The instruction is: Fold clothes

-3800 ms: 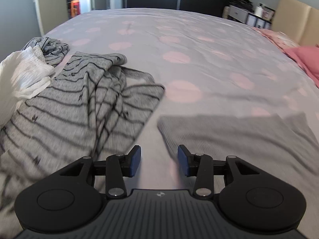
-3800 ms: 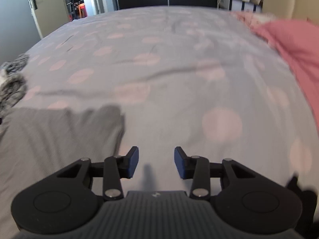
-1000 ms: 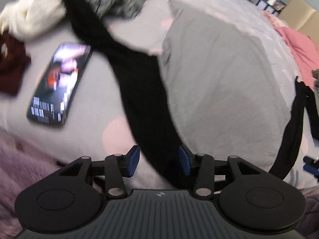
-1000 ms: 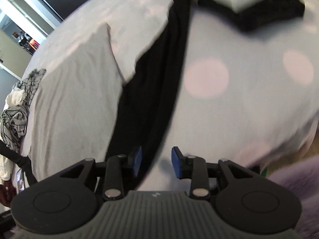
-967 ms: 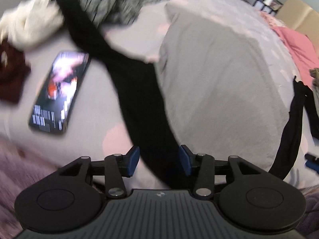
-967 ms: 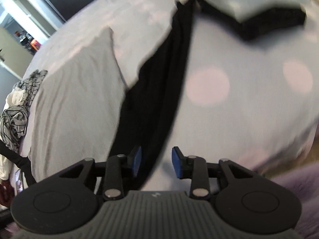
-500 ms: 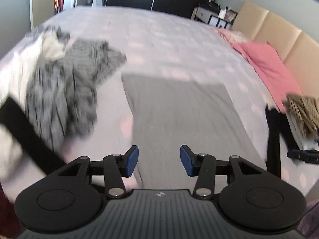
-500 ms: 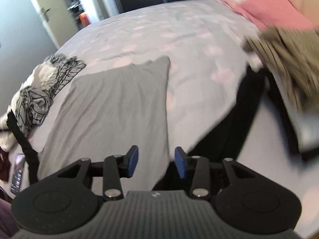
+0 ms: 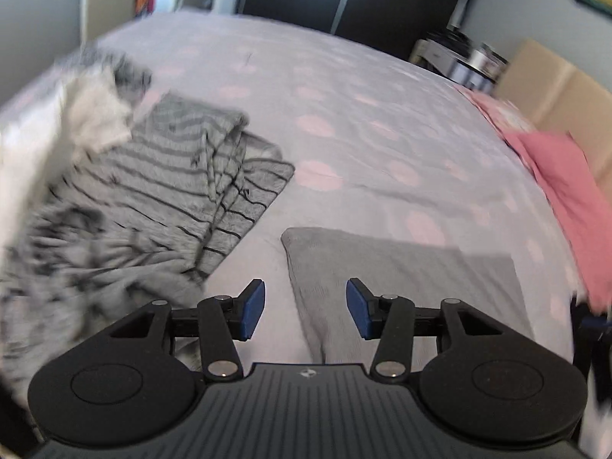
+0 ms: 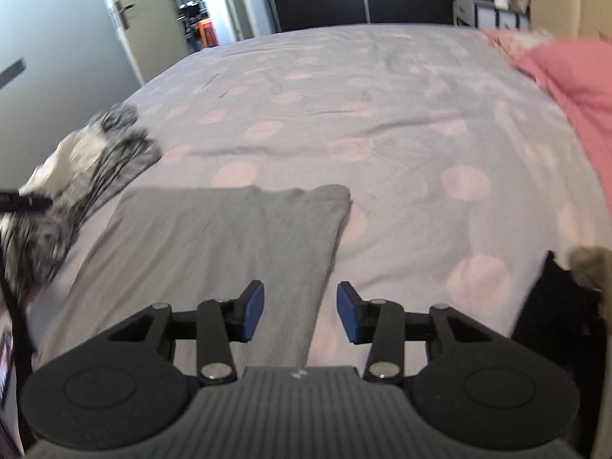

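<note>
Left wrist view: black garment gone from between the fingers; left gripper and right gripper gape wide, empty, over grey garment at lower centre, probably next to fold

We look forward along each pair of tongs, low over the bed, both views sharing the grey cloth close ahead.

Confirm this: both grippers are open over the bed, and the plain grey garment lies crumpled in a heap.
Not quite. Left gripper and right gripper are open, but the plain grey garment lies spread flat on the bed, as the right wrist view shows.
</note>
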A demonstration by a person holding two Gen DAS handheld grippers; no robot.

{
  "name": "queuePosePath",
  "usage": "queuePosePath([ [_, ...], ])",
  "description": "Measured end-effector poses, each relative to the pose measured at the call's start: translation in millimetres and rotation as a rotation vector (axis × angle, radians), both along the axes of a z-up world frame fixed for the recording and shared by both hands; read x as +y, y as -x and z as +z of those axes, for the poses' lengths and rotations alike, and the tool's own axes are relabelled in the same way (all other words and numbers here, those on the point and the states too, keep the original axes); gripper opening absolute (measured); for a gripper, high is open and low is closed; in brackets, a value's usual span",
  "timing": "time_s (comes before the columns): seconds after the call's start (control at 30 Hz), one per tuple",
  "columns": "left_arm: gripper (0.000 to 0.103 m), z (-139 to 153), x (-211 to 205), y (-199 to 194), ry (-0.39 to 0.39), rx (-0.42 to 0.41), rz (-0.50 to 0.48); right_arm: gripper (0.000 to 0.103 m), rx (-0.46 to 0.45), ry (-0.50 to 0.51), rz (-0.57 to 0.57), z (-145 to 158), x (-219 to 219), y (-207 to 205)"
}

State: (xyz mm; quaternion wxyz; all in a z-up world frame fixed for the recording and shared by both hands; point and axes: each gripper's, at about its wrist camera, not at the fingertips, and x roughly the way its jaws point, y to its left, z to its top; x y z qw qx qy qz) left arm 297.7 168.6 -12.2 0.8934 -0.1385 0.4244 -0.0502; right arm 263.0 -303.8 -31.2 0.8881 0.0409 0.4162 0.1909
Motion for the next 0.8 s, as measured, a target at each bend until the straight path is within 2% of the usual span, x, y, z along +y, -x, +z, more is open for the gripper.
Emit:
queuePosePath([
  [0.07,0.045,-15,3,-22,0.046,0.015,0.025,0.045,0.024,-0.034,-0.013,-12,2,-25],
  [0.2,0.044,-48,-3,-57,0.031,0.088,0.03,0.043,0.047,-0.096,-0.049,-35,4,-70],
  [0.3,0.041,-68,1,-73,0.068,0.111,0.054,0.043,0.073,-0.151,-0.091,-49,1,-100],
  [0.5,0.033,-83,9,-83,0.122,0.114,0.062,0.041,0.102,-0.209,-0.16,-72,-4,-142],
  [0.6,0.023,-86,10,-86,0.142,0.11,0.059,0.04,0.14,-0.241,-0.163,-85,0,-153],
  [0.67,0.007,-86,8,-89,0.15,0.11,0.051,0.019,0.132,-0.243,-0.153,-85,3,-154],
  [0.7,0.005,-84,6,-89,0.142,0.105,0.046,0.005,0.125,-0.242,-0.147,-85,5,-154],
  [0.73,0.003,-80,5,-89,0.141,0.087,0.034,0.005,0.093,-0.229,-0.146,-80,6,-152],
  [0.8,0.002,-64,6,-87,0.166,0.008,-0.005,0.005,-0.033,-0.287,-0.141,-59,-2,-141],
])
